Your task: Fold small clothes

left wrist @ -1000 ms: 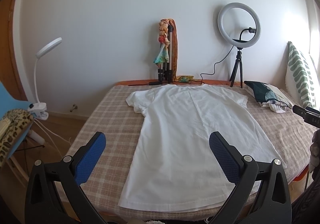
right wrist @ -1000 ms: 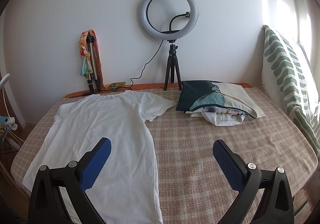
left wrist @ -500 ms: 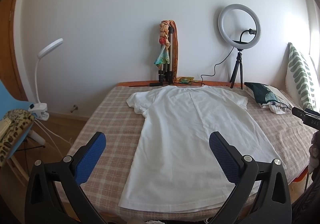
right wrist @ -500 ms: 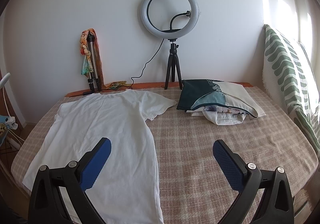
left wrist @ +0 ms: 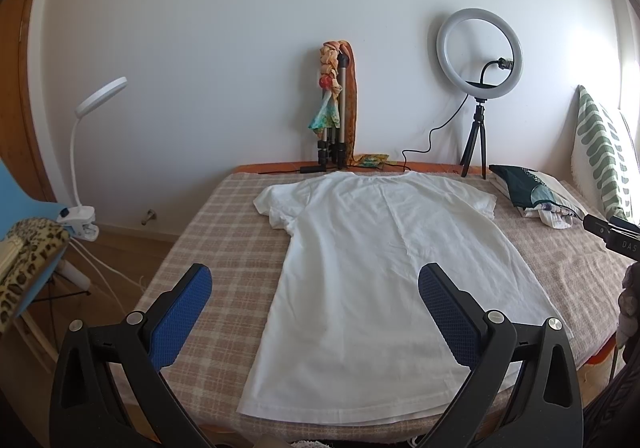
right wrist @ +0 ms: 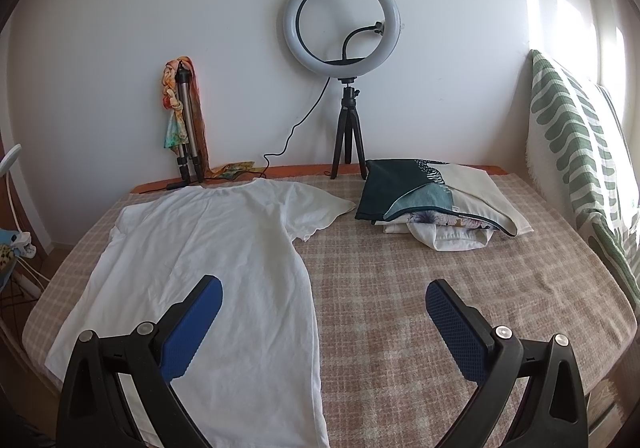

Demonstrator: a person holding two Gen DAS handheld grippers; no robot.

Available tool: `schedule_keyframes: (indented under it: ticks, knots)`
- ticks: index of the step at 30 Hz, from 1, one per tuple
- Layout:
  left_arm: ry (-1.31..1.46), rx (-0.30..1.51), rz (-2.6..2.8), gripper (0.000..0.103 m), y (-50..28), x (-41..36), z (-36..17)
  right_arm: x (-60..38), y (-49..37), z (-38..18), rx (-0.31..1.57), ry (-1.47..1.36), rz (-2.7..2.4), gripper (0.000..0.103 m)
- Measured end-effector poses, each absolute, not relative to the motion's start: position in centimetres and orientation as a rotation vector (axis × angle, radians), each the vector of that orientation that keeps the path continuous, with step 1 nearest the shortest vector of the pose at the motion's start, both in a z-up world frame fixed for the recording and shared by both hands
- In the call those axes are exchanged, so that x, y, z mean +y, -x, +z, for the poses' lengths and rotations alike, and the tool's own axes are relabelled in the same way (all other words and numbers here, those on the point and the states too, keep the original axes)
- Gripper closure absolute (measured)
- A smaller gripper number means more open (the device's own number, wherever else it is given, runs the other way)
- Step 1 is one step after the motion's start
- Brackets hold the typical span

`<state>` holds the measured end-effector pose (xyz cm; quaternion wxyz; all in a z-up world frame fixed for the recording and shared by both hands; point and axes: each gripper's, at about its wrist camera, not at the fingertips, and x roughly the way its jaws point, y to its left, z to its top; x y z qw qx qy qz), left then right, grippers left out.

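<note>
1. The white T-shirt [left wrist: 384, 268] lies flat and unfolded on the bed [left wrist: 224, 232], which has a beige checked cover. Its collar points toward the far wall and its hem runs along the near edge.
2. The left gripper [left wrist: 314, 286] is held above the near edge of the bed with its blue-padded fingers spread wide apart, holding nothing. In the left wrist view its right finger overlaps the shirt's lower half and its left finger overlaps bare cover.
3. The right gripper [right wrist: 322, 298] is likewise spread wide and empty. In the right wrist view its left finger overlaps the shirt's right side and its right finger overlaps bare cover.
4. A stack of folded clothes [right wrist: 436, 203] rests on the bed to the right of the shirt, near its right sleeve but not touching it.
5. A ring light [right wrist: 342, 19] on a small tripod stands at the far edge of the bed against the wall.
6. A folded tripod [left wrist: 336, 111] draped with coloured scarves leans against the wall behind the collar.
7. A green-patterned pillow [right wrist: 576, 151] stands upright at the right side.
8. A white clip lamp [left wrist: 86, 151] is visible left of the bed.
</note>
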<state>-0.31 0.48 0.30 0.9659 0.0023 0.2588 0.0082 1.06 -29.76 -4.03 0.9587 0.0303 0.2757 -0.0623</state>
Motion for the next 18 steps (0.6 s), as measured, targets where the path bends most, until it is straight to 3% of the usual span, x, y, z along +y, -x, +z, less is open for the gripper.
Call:
schedule_keyframes:
  ticks: [18]
  knots:
    - [-0.004, 0.525, 0.018, 0.0, 0.32, 0.45, 0.36, -29.24, -1.33, -4.13, 0.564, -0.064, -0.115, 0.0]
